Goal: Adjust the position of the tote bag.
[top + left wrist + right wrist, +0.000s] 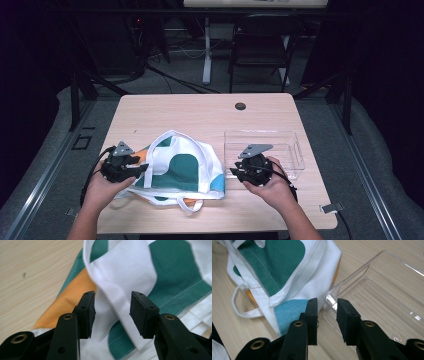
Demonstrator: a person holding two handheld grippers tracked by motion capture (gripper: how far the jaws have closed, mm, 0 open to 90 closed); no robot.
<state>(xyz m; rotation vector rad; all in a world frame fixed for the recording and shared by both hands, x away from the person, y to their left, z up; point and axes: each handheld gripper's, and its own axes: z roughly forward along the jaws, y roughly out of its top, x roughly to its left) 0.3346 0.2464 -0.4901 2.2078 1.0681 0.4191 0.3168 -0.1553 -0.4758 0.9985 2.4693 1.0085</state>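
A white cloth tote bag with green, orange and blue patches lies flat in the middle of the wooden table. My left gripper sits at the bag's left edge. In the left gripper view it is open, and a white strap of the bag runs under the gap, untouched by the pads. A clear plastic bin stands to the right of the bag. My right gripper hovers at its near left corner. Its jaws are open beside the bin and the bag.
A loose handle loop of the bag reaches toward the table's front edge, and shows as a loop in the right gripper view. A dark cable hole is at the table's far side. A chair stands beyond it.
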